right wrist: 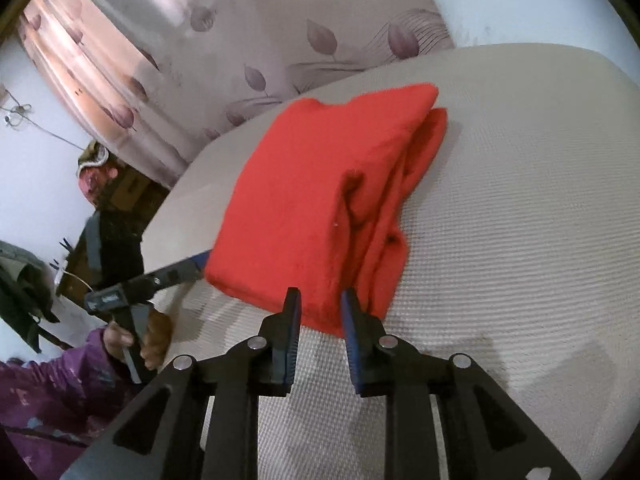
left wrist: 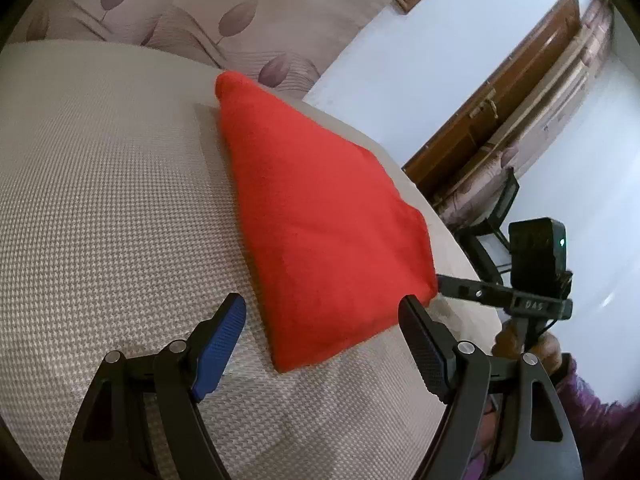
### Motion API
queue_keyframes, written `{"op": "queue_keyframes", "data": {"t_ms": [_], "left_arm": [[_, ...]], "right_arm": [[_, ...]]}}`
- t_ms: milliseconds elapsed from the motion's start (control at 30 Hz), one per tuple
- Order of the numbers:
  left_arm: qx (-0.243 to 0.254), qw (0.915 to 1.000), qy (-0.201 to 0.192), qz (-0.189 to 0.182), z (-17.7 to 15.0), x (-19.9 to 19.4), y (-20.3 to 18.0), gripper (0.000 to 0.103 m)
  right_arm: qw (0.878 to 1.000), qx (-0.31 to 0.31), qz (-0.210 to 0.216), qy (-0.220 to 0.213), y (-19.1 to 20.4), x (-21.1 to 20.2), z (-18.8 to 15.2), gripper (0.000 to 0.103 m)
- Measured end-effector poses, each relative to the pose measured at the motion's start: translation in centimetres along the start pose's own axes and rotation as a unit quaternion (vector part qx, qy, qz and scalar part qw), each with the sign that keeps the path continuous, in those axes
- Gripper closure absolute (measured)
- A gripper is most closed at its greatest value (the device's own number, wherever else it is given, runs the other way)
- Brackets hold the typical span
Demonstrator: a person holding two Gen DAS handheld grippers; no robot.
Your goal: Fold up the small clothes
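**Two claws at the near edge of a folded red cloth**

Nearest the lens, my right gripper shows two black arms with ribbed blue pads, standing a narrow gap apart. The near hem of the red cloth dips just between the tips. Whether the pads press on it or only flank it, I cannot tell.

My left gripper stands wide apart, one pad blue and ribbed, the other black and ribbed. The cloth's near corner lies in the gap between them, and neither pad touches it. This claw holds nothing.

The cloth is soft, fuzzy and bright red, folded into a thick, roughly four-sided bundle with rounded corners. From my right wrist view, layered folds show along its right side, bunched into loose vertical creases. Its long axis runs away from me toward the far edge of the cushion, ending in a blunt point in my left wrist view.

The cushion beneath is pale beige with a fine woven, dotted texture, and the cloth lies on it near the middle. Behind hangs a curtain printed with mauve leaves. A hand in a purple sleeve grips my left gripper's handle.
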State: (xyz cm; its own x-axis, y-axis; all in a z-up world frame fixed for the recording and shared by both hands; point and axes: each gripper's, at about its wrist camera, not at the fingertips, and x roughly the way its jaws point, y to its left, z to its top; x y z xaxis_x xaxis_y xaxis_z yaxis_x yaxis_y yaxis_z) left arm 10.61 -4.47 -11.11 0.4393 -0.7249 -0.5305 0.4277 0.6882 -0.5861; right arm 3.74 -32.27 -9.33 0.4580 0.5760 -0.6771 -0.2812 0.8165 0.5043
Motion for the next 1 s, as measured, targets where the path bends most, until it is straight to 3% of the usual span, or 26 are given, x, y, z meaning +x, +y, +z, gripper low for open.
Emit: {"op": "queue_keyframes", "data": {"t_ms": [167, 267, 433, 500, 600, 700, 867, 1000], "left_arm": [[0.006, 1.0, 0.002, 0.005, 0.1, 0.3, 0.0, 0.024], [0.008, 0.9999, 0.004, 0.006, 0.2, 0.5, -0.2, 0.024], [0.005, 1.0, 0.001, 0.003, 0.2, 0.4, 0.2, 0.024], [0.006, 1.0, 0.003, 0.002, 0.3, 0.5, 0.1, 0.024], [0.011, 0.9999, 0.004, 0.004, 0.1, 0.4, 0.2, 0.024], [0.011, 0.9999, 0.005, 0.008, 0.2, 0.5, 0.0, 0.024], [0.052, 0.9977, -0.011, 0.042, 0.5, 0.8, -2.6, 0.024], [0.079, 0.9936, 0.001, 0.081, 0.7, 2.1, -3.8, 0.024]], "right_arm": [[0.999, -0.007, -0.026, 0.018, 0.4, 2.3, -0.1, 0.081], [0.999, -0.019, -0.046, 0.022, 1.0, 2.6, -0.3, 0.098], [0.996, -0.054, -0.067, 0.009, 2.7, 0.3, -0.5, 0.1], [0.994, -0.056, -0.085, 0.025, 1.7, 0.2, -0.5, 0.1], [0.995, -0.039, -0.08, 0.052, -0.1, 1.3, -0.8, 0.1], [0.996, -0.032, -0.074, 0.047, -0.5, 1.1, -0.6, 0.1], [0.997, -0.018, -0.06, 0.051, -1.0, 1.3, -0.9, 0.1], [0.997, -0.012, -0.054, 0.049, -1.1, 1.4, -1.1, 0.099]]}}
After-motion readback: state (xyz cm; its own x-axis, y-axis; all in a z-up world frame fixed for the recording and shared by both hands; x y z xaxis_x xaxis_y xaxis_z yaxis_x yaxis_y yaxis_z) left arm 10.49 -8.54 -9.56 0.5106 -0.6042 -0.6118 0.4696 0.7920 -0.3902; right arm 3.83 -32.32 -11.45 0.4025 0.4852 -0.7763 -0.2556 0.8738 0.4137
